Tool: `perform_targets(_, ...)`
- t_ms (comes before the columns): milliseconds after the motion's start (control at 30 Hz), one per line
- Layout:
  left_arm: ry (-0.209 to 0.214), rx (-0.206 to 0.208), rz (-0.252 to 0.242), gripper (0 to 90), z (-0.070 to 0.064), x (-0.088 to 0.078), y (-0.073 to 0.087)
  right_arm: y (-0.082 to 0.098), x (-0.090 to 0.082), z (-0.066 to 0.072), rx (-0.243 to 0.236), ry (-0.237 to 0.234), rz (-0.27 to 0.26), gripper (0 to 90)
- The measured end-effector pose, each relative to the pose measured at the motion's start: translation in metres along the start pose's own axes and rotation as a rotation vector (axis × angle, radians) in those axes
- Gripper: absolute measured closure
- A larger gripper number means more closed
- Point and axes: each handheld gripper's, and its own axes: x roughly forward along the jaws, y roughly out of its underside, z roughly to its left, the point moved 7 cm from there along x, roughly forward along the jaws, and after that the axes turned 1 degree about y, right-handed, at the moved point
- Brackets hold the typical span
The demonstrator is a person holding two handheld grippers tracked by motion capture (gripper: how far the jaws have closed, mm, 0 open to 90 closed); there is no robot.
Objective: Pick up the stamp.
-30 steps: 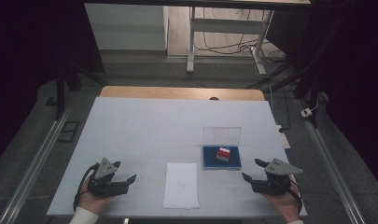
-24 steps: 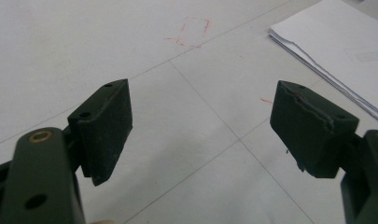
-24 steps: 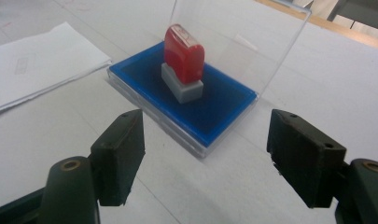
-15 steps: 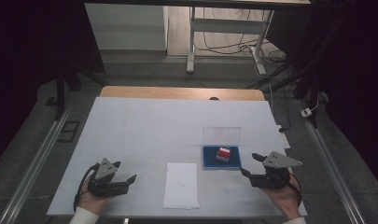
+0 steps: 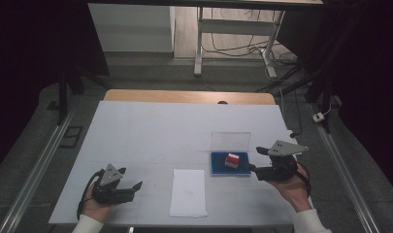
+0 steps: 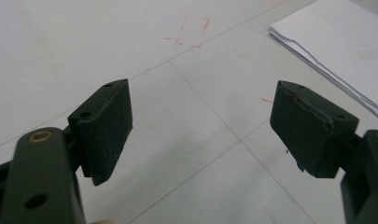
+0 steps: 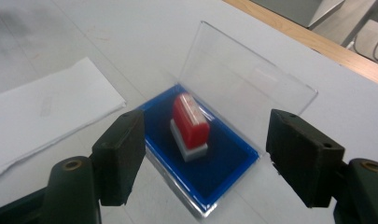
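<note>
Red blocky stamp [image 7: 190, 125] sits on glossy blue pad [image 7: 210, 163]; right gripper [image 7: 205, 156] spread, empty.

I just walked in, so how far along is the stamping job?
Done: the ink pad case stands open, stamp resting on the blue pad. In hand: the right gripper, jaws open, approaches the stamp. Left: grasping it and apparently pressing it on the paper; left gripper waits open.

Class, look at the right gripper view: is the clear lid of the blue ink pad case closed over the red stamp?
No, the clear lid stands open behind the red stamp, which sits uncovered on the blue ink pad.
</note>
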Motion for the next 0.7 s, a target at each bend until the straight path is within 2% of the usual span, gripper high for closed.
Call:
perform_targets(300,0.002,0.000,0.001,21.4,0.000,0.001,0.000,-0.021,0.018,-0.003,-0.017,-0.035,0.069,28.0)
perform_targets(367,0.002,0.000,0.000,21.4,0.000,0.001,0.000,-0.024,0.026,-0.003,-0.013,-0.066,0.100,28.0)
perform_targets(467,0.002,0.001,0.003,21.5,0.000,0.001,0.000,-0.024,0.031,-0.004,-0.019,-0.065,0.117,27.9)
perform_targets(567,0.002,0.001,0.002,21.5,0.001,0.001,0.000,-0.022,0.040,-0.003,-0.011,-0.074,0.107,27.9)
perform_targets(633,0.002,0.002,0.002,21.5,0.000,0.001,0.000,-0.018,0.045,-0.003,-0.026,-0.066,0.142,27.6)
perform_targets(700,0.004,0.003,0.003,21.5,0.000,0.001,0.000,-0.017,0.046,-0.002,-0.029,-0.068,0.148,27.6)
